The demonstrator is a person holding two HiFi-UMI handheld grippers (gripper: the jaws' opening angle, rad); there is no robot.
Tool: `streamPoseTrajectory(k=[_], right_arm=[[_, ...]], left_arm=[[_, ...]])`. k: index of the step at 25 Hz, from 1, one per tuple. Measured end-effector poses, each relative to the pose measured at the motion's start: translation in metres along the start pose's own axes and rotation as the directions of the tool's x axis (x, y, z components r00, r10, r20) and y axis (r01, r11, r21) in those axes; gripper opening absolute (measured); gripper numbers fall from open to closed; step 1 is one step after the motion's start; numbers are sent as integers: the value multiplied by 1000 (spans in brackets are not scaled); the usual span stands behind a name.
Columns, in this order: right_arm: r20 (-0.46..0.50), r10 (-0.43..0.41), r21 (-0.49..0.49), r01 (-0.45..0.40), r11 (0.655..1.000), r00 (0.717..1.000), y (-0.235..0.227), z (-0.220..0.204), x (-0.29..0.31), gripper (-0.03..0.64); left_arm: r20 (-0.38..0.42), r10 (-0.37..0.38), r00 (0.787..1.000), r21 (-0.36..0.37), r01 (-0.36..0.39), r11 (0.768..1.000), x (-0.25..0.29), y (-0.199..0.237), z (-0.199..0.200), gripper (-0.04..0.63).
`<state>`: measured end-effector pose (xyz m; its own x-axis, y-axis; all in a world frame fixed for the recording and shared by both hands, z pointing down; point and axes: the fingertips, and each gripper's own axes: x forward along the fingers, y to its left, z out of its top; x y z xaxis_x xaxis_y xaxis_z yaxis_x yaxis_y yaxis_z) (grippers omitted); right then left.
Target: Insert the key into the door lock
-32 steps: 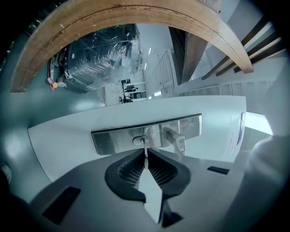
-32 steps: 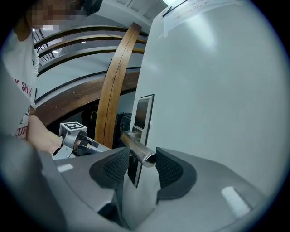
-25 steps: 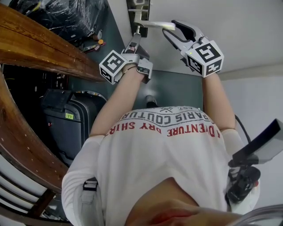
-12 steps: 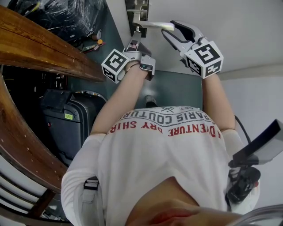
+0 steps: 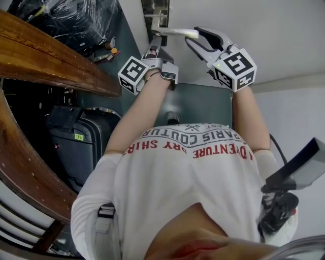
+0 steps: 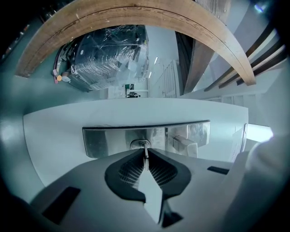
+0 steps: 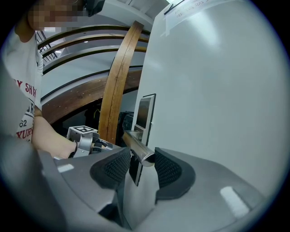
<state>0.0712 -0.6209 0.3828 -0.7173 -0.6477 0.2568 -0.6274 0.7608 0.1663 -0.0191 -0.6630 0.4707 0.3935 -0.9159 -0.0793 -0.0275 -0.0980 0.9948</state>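
Note:
A steel lock plate (image 6: 104,141) sits on the white door (image 7: 217,90). My left gripper (image 6: 146,155) is shut on a thin metal key (image 6: 145,157), whose tip sits in the keyhole (image 6: 142,144). In the head view the left gripper (image 5: 156,44) points at the lock plate (image 5: 156,15) from just below it. A silver door handle (image 7: 136,146) runs out from the plate. My right gripper (image 7: 141,163) has its jaws on either side of the handle's free end. These jaws have just been closing, and the pads lie against the handle. In the head view the right gripper (image 5: 196,36) sits at the handle's (image 5: 175,32) tip.
A curved wooden rail (image 5: 51,56) runs along the left. Below it stands a black suitcase (image 5: 76,142), and a plastic-wrapped bundle (image 5: 66,20) lies at the top left. The person's torso fills the lower middle. A black device (image 5: 282,208) hangs at the right.
The left gripper has edged slightly toward the lock plate. The right gripper has kept its place at the handle's end.

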Motion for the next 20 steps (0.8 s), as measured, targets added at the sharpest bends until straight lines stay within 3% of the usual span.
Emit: streamPoseTrajectory(k=[2, 6, 9, 11, 12, 13, 16, 18, 19, 20], right_arm=[[1, -1, 9, 1, 1000, 1000, -1, 0, 1, 163], [1, -15, 8, 15, 1000, 1000, -2, -1, 3, 163], [-7, -45, 12, 45, 999, 999, -5, -4, 4, 164], [-5, -84, 22, 85, 996, 996, -11, -6, 0, 164], [-5, -101, 25, 101, 995, 995, -14, -8, -4, 164], [-7, -107, 28, 107, 994, 994, -12, -8, -9, 164], [-6, -55, 42, 55, 998, 998, 24, 5, -37, 159], [8, -21, 56, 21, 998, 1000, 63, 19, -62, 72], [12, -10, 63, 9, 998, 1000, 82, 22, -72, 24], [9, 4, 69, -4, 998, 1000, 102, 22, -81, 2]], left_arm=[[-3, -3, 1000, 33, 3, 999, 1, -1, 1, 21], [-67, -12, 998, 187, 25, 982, 5, -5, -1, 23], [-135, 18, 991, 332, 28, 943, 2, -3, -3, 61], [-165, 59, 985, 444, 21, 896, -5, 1, -2, 72], [-168, 85, 982, 510, 12, 860, -11, 2, 0, 74], [-162, 115, 980, 586, 2, 811, -19, 1, 4, 74], [-185, 170, 968, 798, 47, 600, -61, -29, 2, 72], [-260, 169, 951, 877, 159, 454, -98, -64, -16, 49], [-295, 170, 940, 898, 212, 386, -116, -80, -25, 5], [-325, 175, 929, 909, 256, 329, -134, -93, -35, 3]])
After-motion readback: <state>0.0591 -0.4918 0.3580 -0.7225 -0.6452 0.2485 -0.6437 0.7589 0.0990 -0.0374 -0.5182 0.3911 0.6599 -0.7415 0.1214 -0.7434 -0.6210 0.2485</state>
